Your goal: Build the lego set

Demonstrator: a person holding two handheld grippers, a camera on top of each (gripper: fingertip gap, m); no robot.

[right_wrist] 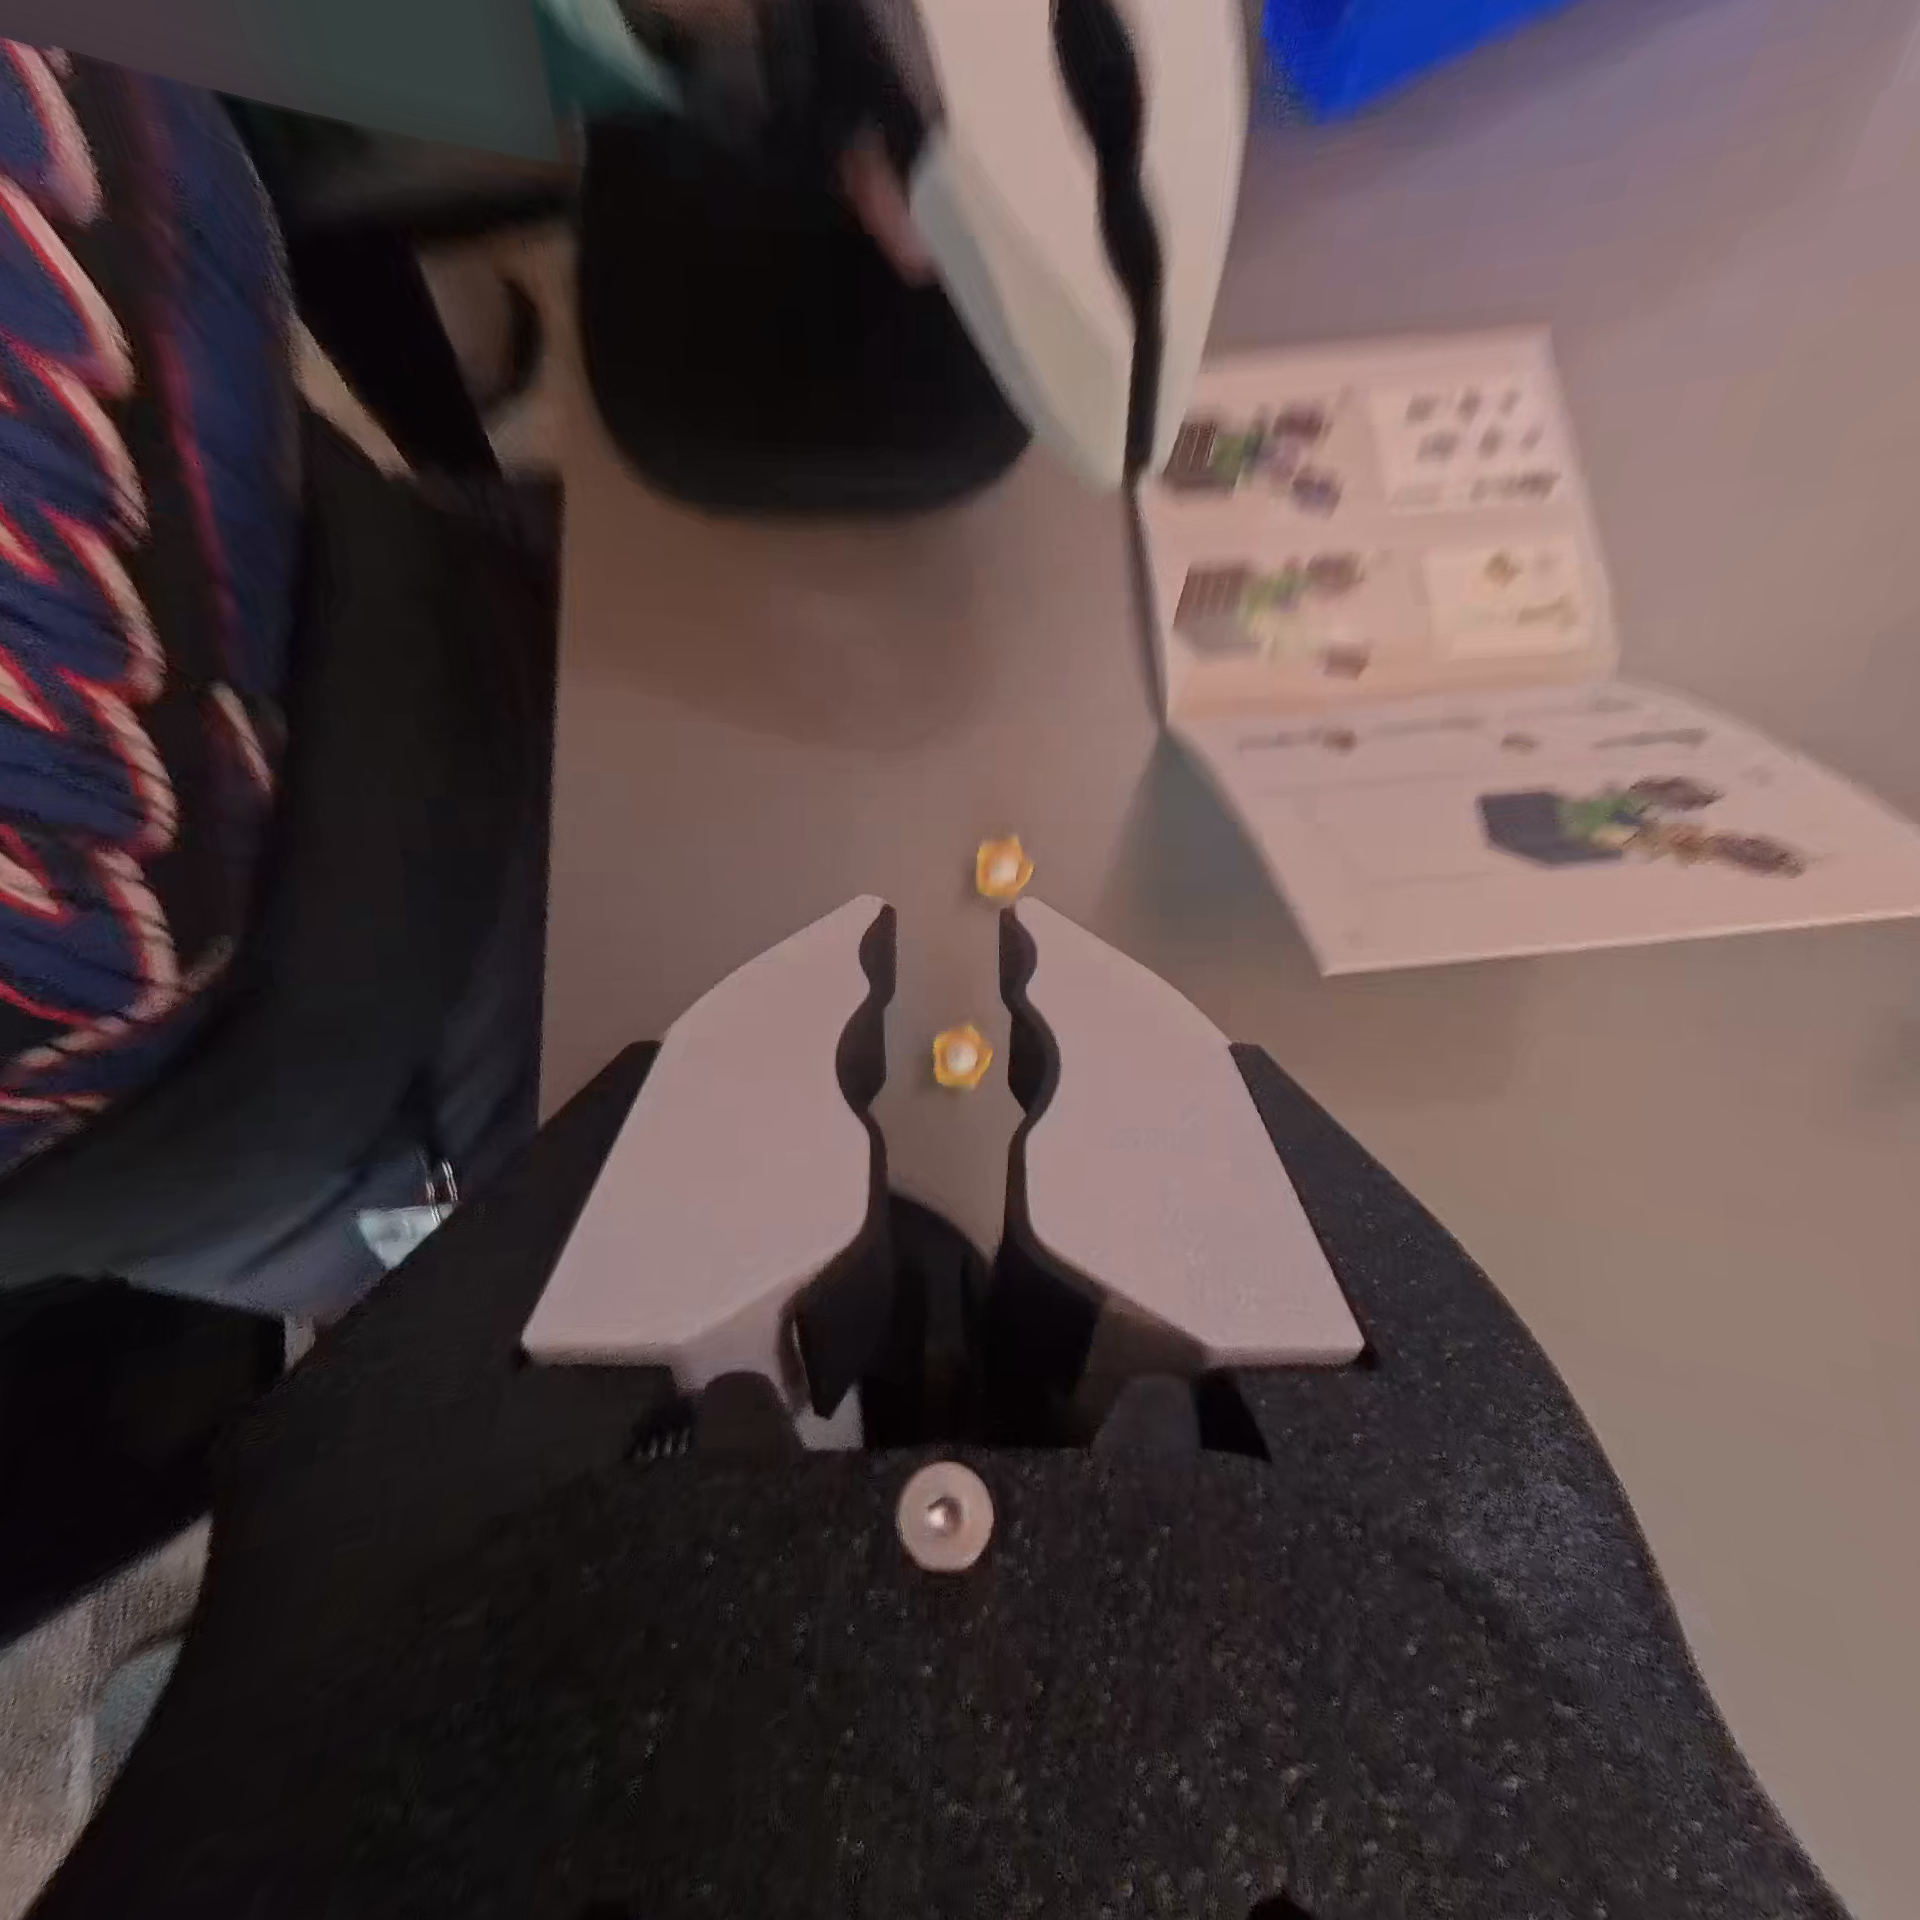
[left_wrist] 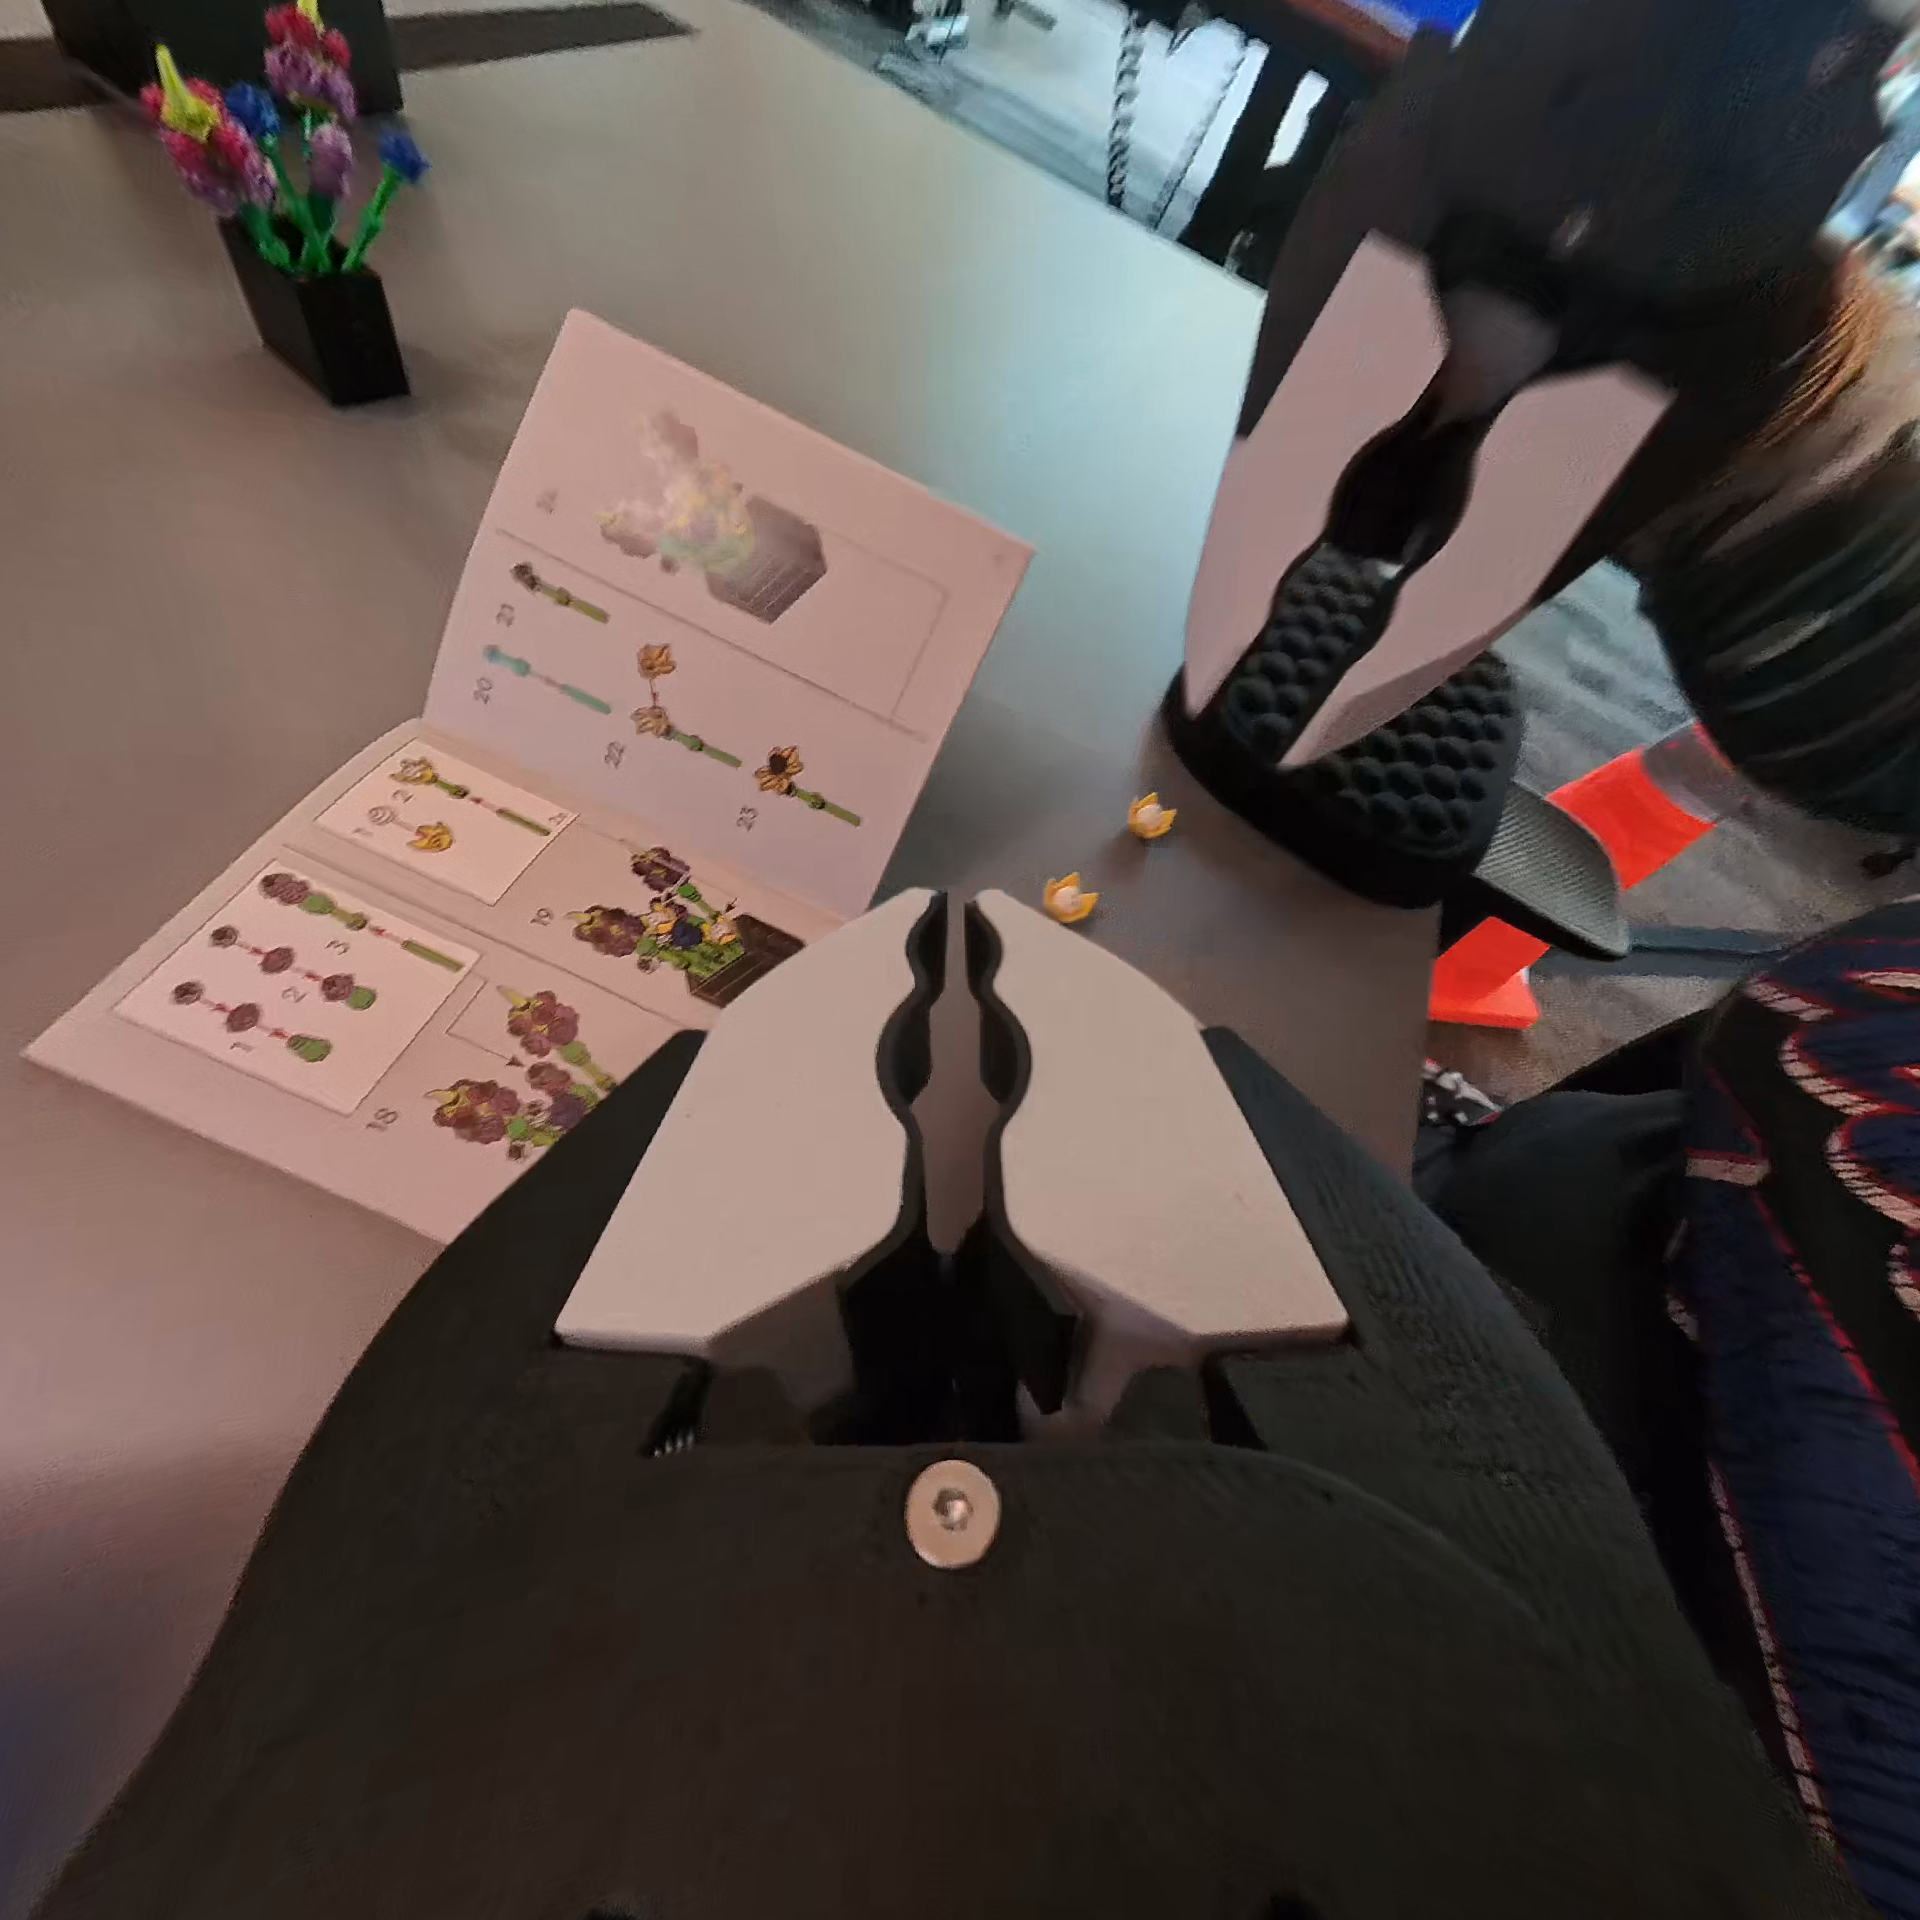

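Two small yellow flower pieces lie on the grey table (left_wrist: 831,312): one (left_wrist: 1070,898) just right of my left gripper's tips, the other (left_wrist: 1151,818) beside the right gripper. My left gripper (left_wrist: 956,906) is shut and empty, above the open instruction booklet (left_wrist: 665,727). My right gripper (right_wrist: 940,909) is open, pointing down at the table. One flower piece (right_wrist: 961,1058) shows in the gap between its fingers, the other (right_wrist: 1004,865) just past its right fingertip. The right gripper also shows in the left wrist view (left_wrist: 1247,738).
A finished flower bouquet in a black pot (left_wrist: 312,301) stands far left at the back. The booklet (right_wrist: 1455,665) lies right of the pieces. A person in a blue and red patterned sweater (right_wrist: 94,623) is at the table edge. Orange objects (left_wrist: 1486,977) are on the floor. One gripper's finger ends stand about 9 centimetres off the other's.
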